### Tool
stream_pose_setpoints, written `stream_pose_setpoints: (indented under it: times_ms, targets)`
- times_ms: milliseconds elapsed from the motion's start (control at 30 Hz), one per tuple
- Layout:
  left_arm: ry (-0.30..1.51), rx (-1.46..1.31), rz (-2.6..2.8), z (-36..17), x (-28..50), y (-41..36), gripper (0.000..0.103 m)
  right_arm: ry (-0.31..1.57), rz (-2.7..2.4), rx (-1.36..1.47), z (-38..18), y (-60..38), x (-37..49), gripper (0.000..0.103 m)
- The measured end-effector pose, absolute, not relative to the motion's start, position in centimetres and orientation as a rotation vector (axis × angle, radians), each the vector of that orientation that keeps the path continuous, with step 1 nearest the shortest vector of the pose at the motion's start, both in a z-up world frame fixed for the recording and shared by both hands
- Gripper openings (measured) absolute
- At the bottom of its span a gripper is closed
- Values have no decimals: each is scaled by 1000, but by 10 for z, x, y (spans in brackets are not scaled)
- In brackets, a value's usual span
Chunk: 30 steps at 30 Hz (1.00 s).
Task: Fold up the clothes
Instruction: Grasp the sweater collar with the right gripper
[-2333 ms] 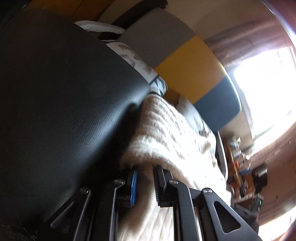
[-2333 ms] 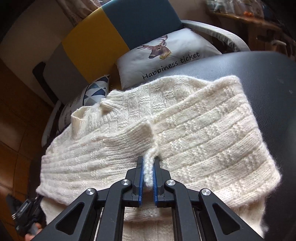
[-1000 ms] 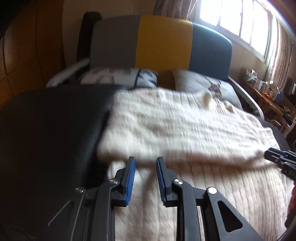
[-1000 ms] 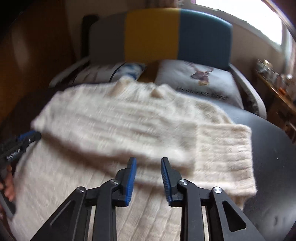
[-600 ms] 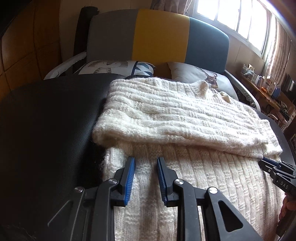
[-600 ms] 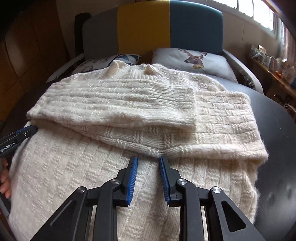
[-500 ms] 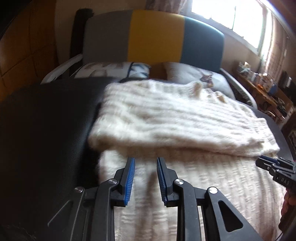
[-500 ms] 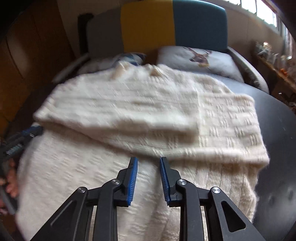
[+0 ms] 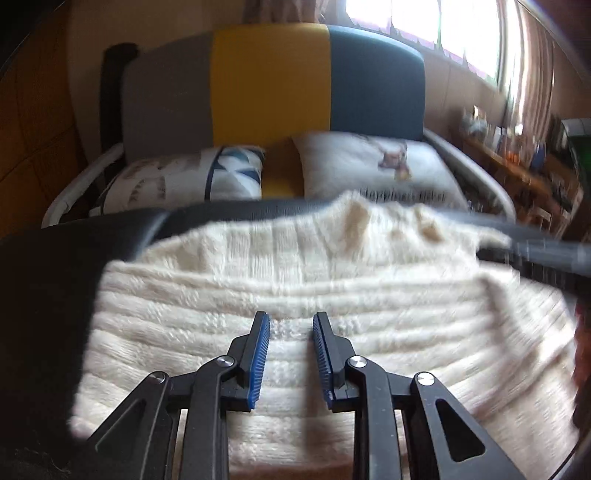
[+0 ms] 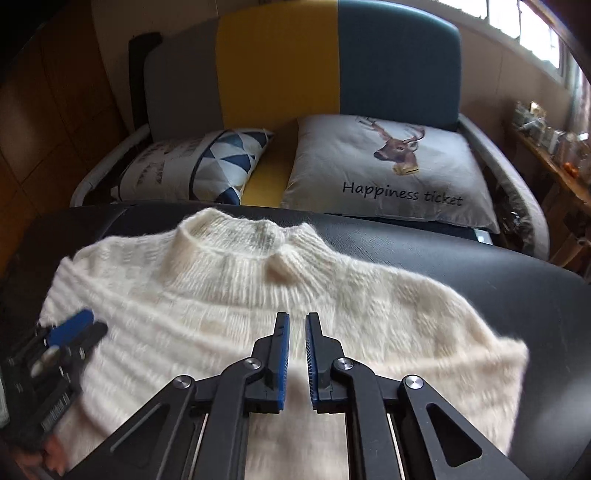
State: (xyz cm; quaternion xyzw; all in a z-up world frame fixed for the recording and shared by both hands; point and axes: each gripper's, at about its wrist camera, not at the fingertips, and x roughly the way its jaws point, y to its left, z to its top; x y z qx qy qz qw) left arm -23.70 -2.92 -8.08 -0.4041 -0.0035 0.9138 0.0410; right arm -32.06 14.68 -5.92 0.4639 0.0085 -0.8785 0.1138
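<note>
"Happiness ticket" on deer cushion [image 10: 388, 173]

Sofa [image 10: 306, 62] at 12 o'clock with grey, yellow, blue back, two cushions [image 10: 384, 166], bright window [image 9: 443, 33] at 1 o'clock, cluttered shelf [image 10: 550, 147] at 3 o'clock, wood-panelled wall [image 10: 55, 92] at 10 o'clock

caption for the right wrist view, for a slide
Open right tongs above a cream knit sweater on a black surface.

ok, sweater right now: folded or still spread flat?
Partly folded. The cream sweater lies on the black surface, collar up, sleeves tucked across the chest; the lower body is blurred, can't tell there.
</note>
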Motion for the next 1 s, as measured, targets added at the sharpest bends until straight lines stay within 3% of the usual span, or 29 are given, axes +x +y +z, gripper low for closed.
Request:
stream_pose_setpoints:
  times_ms: [200,400,733,867,1000]
  targets:
    - [-125,-1178,2783,-91,-232,-44,25,25,-2557,1402,-80,139,-356,9]
    - [-16,-1177,2820,-94,-232,-31,25,-74,-2649,1405,-89,148,-370,6]
    - [-127,-1164,2786,-99,-232,-43,25,43,-2435,1126,-50,83,-331,6]
    - [-149,-1158,2779,-99,-231,-46,25,209,-2386,1209,-66,38,-339,6]
    - [-178,-1149,2769,-99,-231,-49,25,44,-2454,1312,-87,53,-361,6]
